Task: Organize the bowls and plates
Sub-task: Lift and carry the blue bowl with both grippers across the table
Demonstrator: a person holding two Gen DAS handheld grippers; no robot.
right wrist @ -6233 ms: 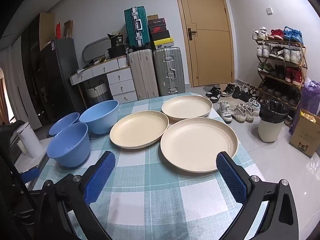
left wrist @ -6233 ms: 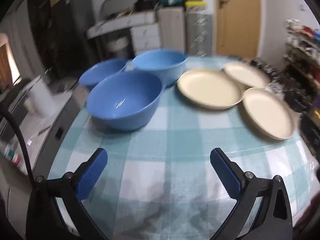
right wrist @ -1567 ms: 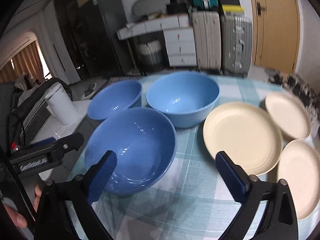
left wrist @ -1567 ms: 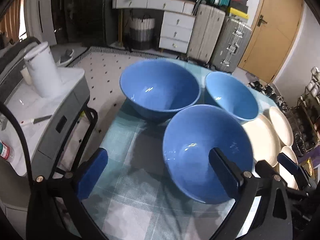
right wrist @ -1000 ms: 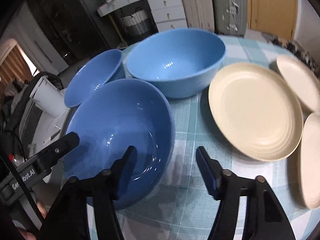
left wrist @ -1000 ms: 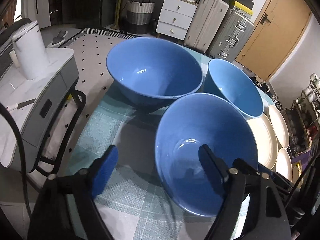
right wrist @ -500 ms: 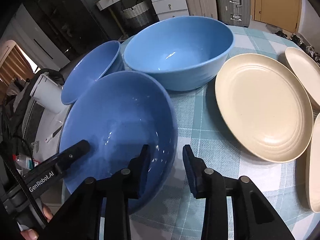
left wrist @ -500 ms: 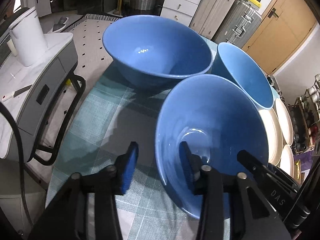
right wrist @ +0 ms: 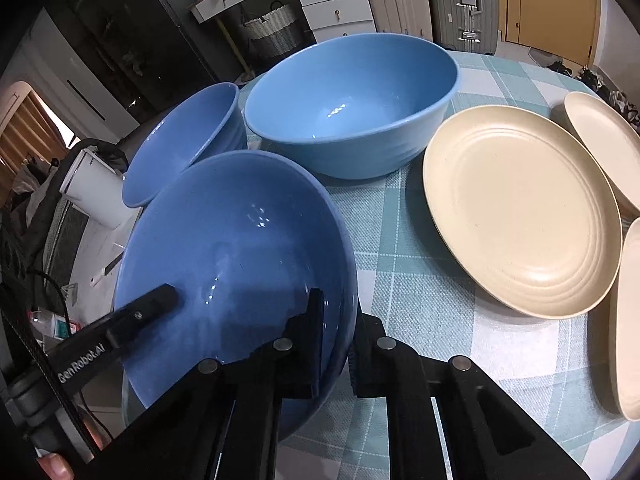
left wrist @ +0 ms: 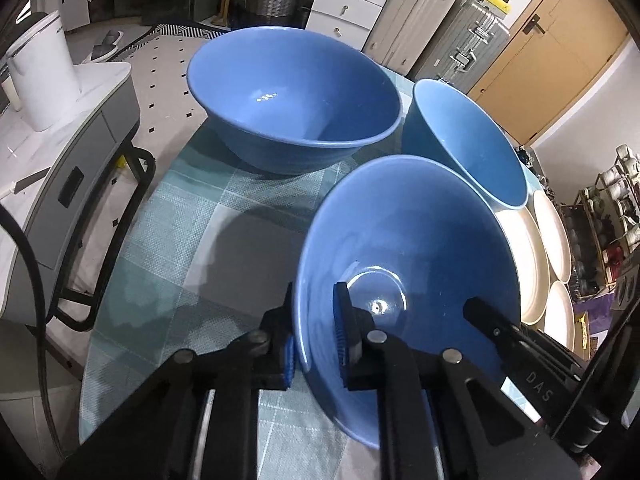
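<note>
1. The left hand-held gripper (left wrist: 314, 334) has just been closing and now pinches the rim of the nearest blue bowl (left wrist: 404, 256), one pad inside the wall and one outside.
2. The right hand-held gripper (right wrist: 334, 334) has also just been closing and clamps the opposite rim of the same bowl, its jaws narrow on the wall.
3. This bowl is at the near edge of the desk (right wrist: 416, 280), which carries a checked cloth, and it looks tilted.
4. Two other blue bowls (right wrist: 352, 108) stand behind it, close together.
5. Three cream plates (right wrist: 520, 208) lie to the right, overlapping at their edges.
</note>
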